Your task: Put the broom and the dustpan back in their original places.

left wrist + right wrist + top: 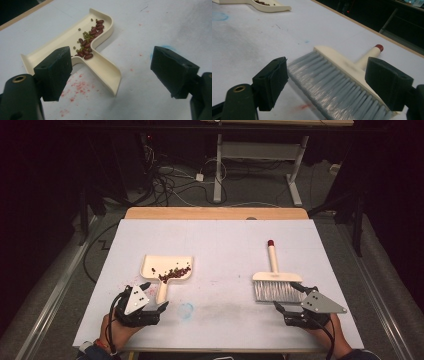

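A cream dustpan (167, 268) lies flat on the left half of the white counter (220, 240), its short handle pointing near, toward the person. Dark red beans (90, 42) and small green ones are heaped in it where the tray meets the handle, with a few scattered farther into the tray. A cream brush (274, 281) with grey bristles and a red-tipped handle lies flat on the right half, bristles near, handle pointing far.

The left tongs (148, 296) sit at the near end of the dustpan's handle, released, the jaws wide apart; in the left gripper view the handle end lies between them, nearer the left jaw, and touches neither. The right tongs (289, 295) are also released, jaws spread, just near of the brush; in the right gripper view the bristles run between the two jaws, and the picture is too blurred there to tell whether a jaw touches them.

Red specks (75, 86) stain the counter beside the dustpan handle, and a faint blue ring (186, 310) lies just right of the left tongs.
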{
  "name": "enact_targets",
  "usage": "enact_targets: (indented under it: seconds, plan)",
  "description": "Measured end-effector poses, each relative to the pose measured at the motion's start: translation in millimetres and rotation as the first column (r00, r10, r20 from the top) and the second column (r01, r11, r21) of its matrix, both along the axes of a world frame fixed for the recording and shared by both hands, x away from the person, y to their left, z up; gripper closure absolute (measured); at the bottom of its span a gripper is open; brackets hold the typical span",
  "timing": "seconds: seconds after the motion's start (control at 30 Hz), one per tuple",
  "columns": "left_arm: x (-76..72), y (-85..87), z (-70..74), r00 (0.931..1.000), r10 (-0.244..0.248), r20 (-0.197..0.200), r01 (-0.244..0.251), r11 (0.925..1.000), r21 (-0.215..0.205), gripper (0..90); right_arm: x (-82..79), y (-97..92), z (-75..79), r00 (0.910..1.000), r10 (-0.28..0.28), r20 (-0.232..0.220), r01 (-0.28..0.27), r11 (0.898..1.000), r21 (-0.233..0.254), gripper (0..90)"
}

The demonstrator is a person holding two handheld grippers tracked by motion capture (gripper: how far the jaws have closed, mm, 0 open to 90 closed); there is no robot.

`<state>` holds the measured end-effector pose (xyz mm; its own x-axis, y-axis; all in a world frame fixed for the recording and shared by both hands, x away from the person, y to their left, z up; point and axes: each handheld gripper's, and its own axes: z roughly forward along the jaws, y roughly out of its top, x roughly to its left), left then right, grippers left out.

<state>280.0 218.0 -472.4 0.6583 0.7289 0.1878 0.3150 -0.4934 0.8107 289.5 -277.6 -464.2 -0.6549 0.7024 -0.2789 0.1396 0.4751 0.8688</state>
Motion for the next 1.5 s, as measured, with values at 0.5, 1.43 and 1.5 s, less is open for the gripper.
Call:
enact_targets:
  seconds: [0.5, 1.43, 1.5]
  plan:
    - [-4.4, 2.9, -1.4, 1.0, 0.003, -0.006, -0.003, 0.9999, 0.014, 17.4, 0.1, 2.0, 4.2, 0.9996, -0.015, 0.024, 0.015, 1.0, 0.004, 18.9]
    - [-2.2, 2.1, -1.7, 0.9998, 0.018, -0.007, -0.018, 0.9992, 0.037, 17.4, -1.1, 3.0, 5.6, 0.9992, -0.017, 0.037, 0.017, 1.0, -0.015, 19.1]
    - [-1.5, 2.1, -1.6, 0.9998, 0.016, -0.009, -0.016, 0.9992, 0.036, 17.4, -1.3, 3.6, 5.2, 0.9991, -0.02, 0.037, 0.021, 1.0, -0.021, 19.3]
